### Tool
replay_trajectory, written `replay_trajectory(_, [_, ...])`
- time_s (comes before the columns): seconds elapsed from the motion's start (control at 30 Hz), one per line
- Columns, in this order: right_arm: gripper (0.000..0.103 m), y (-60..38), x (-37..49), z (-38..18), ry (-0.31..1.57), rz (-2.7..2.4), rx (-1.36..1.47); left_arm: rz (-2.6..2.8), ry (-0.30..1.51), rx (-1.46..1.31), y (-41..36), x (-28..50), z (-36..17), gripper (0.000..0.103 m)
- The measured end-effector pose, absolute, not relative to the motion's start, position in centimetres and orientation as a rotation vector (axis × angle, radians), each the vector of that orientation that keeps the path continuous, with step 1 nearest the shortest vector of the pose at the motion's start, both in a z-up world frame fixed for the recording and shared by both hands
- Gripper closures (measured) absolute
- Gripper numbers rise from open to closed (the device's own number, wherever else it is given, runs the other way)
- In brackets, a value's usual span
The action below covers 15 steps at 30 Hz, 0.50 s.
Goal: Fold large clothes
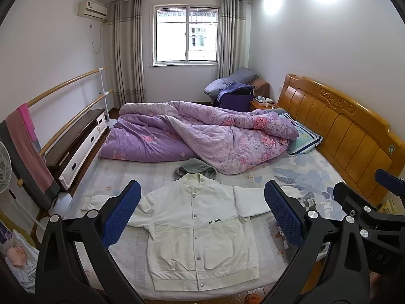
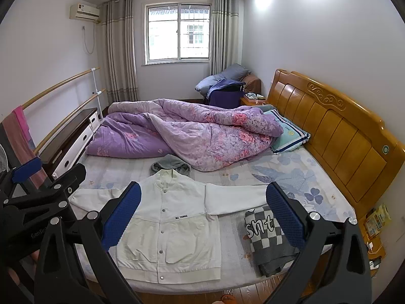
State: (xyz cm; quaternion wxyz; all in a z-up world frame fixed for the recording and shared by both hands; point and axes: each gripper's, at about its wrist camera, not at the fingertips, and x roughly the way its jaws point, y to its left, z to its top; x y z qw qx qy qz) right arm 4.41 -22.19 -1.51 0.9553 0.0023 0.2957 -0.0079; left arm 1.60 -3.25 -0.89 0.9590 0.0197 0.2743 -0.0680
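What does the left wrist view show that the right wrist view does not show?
Only the left wrist view shows most of a white fan at its left edge. Only the right wrist view shows the grey checkered garment almost whole, folded beside the white jacket; the left view catches only a scrap of it. Both share the jacket lying flat and buttoned with sleeves spread, the purple quilt, the wooden headboard and open grippers.

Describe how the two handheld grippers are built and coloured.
The left gripper and the right gripper look alike: black triangular plastic arms with cut-out openings, silver round bolts at the pivots, and long blue finger pads with a fine dimpled texture. Faint embossed lettering marks each body; no cables or sleeves show.
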Motion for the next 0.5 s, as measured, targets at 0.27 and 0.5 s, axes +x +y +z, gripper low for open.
replay_trajectory(0.27, [0.008, -22.18, 4.42, -1.31, 0.602, -0.023, 0.003, -0.136, 0.555, 0.041, -3.4, 1.6, -0.9, 0.005])
replay_trajectory(0.5, [0.008, -22.38, 4.23, -1.22, 0.599, -0.031, 0.002, -0.139, 0.554, 0.042, -3.48, 1.56, -1.07, 0.005])
